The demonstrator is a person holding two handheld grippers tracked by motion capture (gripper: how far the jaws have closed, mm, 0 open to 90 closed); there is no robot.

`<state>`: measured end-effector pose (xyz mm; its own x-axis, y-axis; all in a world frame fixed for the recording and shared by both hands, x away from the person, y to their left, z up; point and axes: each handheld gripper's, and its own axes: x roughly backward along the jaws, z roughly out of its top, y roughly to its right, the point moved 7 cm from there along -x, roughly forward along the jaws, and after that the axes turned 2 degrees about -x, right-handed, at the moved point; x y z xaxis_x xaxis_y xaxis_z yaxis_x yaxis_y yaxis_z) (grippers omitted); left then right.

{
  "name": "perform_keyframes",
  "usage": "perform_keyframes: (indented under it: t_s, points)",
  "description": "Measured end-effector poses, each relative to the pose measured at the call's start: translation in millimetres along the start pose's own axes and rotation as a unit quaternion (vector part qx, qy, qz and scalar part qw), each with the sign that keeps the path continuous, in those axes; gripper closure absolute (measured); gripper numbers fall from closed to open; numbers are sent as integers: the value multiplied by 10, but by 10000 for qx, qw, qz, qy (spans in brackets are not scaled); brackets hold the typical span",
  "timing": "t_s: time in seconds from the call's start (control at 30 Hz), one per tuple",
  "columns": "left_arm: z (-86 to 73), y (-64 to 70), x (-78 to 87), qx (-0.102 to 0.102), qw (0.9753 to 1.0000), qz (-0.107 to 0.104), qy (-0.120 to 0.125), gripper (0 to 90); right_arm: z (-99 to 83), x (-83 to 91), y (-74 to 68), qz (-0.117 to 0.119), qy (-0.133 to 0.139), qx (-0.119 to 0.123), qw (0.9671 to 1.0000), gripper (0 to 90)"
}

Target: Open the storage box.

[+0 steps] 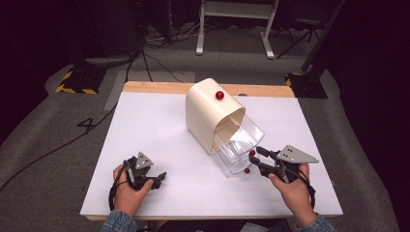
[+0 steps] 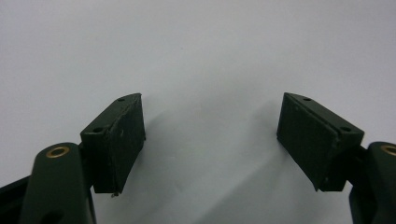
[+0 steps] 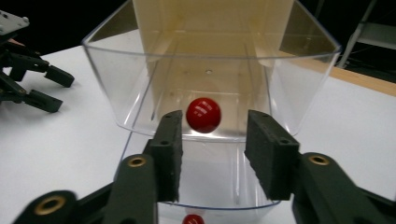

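With its jaws narrowly parted around, not yet gripping, the round red knob [image 3: 203,115] of the upper clear plastic drawer [image 3: 140,84] (both drawers already stand pulled out of the cream cabinet [image 1: 205,113]), the right gripper [image 3: 212,154] could slip off if it closes off-centre, while the left gripper [image 2: 210,140] idles wide open over the white table [image 2: 196,46].

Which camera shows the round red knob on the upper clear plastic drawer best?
The right gripper view: the round red knob sits large between the open jaws. The high view shows it as a tiny dot; the left gripper view faces bare table.
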<state>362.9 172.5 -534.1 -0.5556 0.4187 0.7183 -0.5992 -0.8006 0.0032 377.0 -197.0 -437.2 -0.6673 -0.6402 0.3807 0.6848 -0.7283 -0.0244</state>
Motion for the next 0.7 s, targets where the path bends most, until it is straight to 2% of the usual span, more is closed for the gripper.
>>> perform_keyframes:
  t_s: [0.13,0.27,0.33,0.5,0.7]
  points:
    - [0,0,0,1,10000,-1,0,234,-11,29,38,-48,6,-83,10000,472]
    - [0,-1,0,-8,10000,-1,-1,234,0,67,64,-42,35,-107,9999,452]
    - [0,-1,1,-5,10000,6,2,234,40,120,93,-43,126,-137,9998,439]
    - [0,-3,1,-5,10000,4,0,234,104,217,147,-70,201,-82,9997,431]
    - [3,0,5,-29,10000,32,5,236,157,358,271,-228,243,-24,9994,422]
